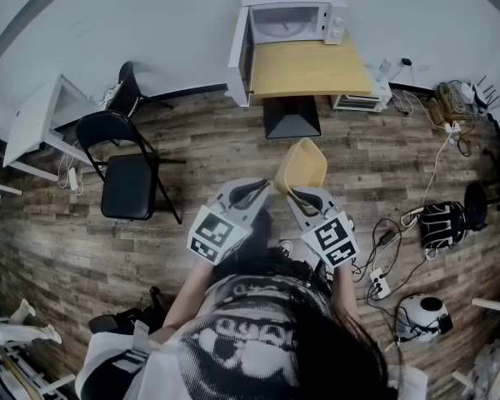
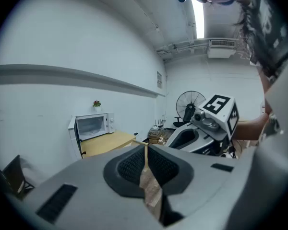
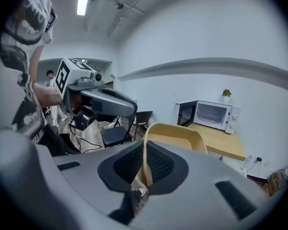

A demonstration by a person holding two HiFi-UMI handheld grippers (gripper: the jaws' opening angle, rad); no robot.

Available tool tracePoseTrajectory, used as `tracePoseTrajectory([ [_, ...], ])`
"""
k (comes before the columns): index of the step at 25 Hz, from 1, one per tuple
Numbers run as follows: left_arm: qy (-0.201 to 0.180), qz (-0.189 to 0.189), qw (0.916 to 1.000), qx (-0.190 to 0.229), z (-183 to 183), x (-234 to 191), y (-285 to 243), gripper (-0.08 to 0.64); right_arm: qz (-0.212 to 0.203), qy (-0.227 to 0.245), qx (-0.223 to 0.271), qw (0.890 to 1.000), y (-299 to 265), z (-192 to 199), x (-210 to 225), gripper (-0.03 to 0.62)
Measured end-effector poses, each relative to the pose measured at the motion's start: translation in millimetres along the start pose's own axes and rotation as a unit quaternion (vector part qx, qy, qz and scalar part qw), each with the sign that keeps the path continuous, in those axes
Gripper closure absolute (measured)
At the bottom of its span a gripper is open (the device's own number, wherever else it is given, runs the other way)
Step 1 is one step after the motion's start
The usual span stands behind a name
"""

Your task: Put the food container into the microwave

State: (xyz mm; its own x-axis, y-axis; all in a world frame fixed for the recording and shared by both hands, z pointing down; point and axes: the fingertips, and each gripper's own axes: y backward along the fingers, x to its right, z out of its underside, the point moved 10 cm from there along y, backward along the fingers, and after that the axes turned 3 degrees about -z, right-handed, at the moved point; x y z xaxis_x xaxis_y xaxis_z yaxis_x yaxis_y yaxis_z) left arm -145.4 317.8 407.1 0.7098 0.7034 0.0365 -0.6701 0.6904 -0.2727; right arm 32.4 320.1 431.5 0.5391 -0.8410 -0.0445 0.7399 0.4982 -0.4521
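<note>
A tan plastic food container (image 1: 301,165), only bare walls showing inside, is gripped by its rim in the right tool (image 1: 293,197), which is pointed slightly downward. The left tool (image 1: 262,192) is held just beside it with jaws together. The open-doored white microwave (image 1: 287,22) is seen well ahead on the wooden bench (image 1: 308,69).

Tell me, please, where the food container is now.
In the head view's centre, the food container hangs over the floor, rim in the right gripper, short of the table.
</note>
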Motion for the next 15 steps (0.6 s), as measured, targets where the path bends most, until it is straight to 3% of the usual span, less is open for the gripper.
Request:
tracePoseTrajectory([
  [15, -0.012, 0.017, 0.9998, -0.005, -8.8, 11.2, -21.8, 0.543, 0.016, -0.014, 0.013, 1.000, 11.0, 10.4, 18.3, 0.565],
])
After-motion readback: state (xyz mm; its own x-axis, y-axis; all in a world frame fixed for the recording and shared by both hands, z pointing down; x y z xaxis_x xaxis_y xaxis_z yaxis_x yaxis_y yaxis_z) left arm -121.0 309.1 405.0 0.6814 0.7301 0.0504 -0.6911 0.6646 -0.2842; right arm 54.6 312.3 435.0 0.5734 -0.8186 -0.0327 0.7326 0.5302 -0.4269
